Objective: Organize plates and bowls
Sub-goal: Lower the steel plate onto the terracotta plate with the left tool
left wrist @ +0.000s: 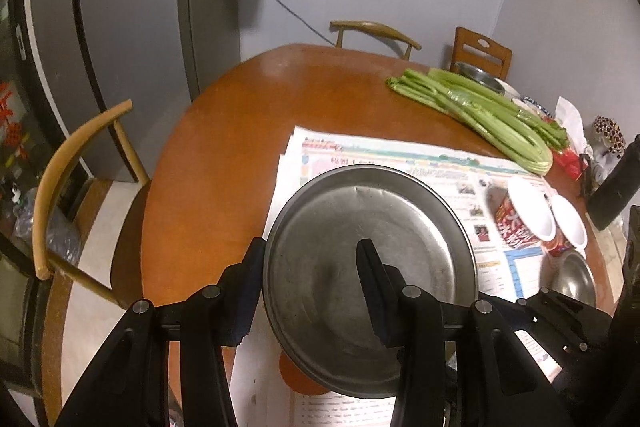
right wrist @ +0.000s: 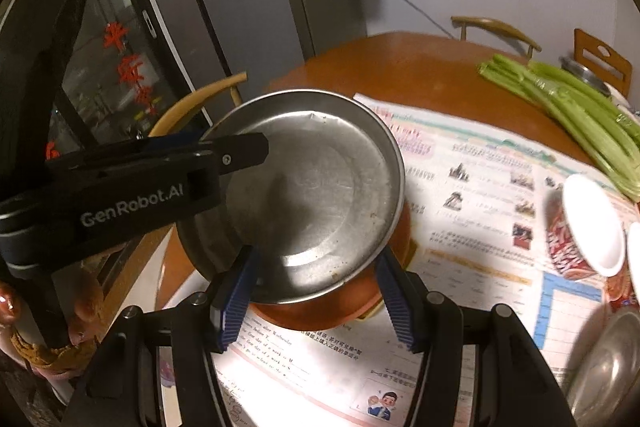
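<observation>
On a round wooden table spread with newspaper, beside a grey refrigerator and wooden chairs, lies bundled celery. Two red-patterned paper bowls and a steel bowl sit at the right edge. The left gripper clamps a steel plate by its rim, tilted above the table. The right gripper stands partly open, empty, straddling an orange bowl beneath the plate.

left gripper: white "GenRobot.AI" on its black side | worksheet: English print, partly legible "the first day of a week" | newspaper, paper cup, glass door with red characters: print not readable
</observation>
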Tool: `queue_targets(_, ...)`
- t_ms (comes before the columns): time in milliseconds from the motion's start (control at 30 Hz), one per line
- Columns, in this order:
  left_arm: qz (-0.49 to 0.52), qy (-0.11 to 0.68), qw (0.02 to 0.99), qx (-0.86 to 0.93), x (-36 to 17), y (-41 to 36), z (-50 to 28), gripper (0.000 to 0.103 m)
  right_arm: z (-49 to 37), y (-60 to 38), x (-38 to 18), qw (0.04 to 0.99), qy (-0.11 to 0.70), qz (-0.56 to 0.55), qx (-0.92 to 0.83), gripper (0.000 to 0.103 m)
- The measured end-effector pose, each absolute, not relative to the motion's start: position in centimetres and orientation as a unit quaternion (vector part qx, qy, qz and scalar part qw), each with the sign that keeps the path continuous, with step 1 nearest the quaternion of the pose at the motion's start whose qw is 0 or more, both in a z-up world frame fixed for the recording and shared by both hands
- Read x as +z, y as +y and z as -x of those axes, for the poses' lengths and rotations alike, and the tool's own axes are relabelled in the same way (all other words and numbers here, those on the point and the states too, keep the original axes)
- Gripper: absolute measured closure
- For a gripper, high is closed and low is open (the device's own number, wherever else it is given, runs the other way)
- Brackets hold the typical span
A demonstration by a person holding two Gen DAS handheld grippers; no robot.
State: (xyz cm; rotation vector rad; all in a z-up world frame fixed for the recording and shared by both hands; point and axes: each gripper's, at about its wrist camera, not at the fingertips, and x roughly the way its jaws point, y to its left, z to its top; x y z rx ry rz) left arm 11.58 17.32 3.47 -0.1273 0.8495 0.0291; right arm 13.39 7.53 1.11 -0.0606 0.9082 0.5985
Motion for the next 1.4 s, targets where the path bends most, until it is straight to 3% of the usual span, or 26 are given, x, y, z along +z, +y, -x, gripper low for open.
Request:
queue_targets(933,0.008,0.451,0.892,0.006,-2.3,14.0,-13.1,0.055,-13.1,5.9,-2.0,0.855,0.453,0.040,0.248,0.043)
queue_targets(1400,0.021,0.428,0.903,0.018,-0.8,15.4,-12.2,0.055,-13.0,6.3,-2.1,0.857,0.449,0.044,0.248,0.043)
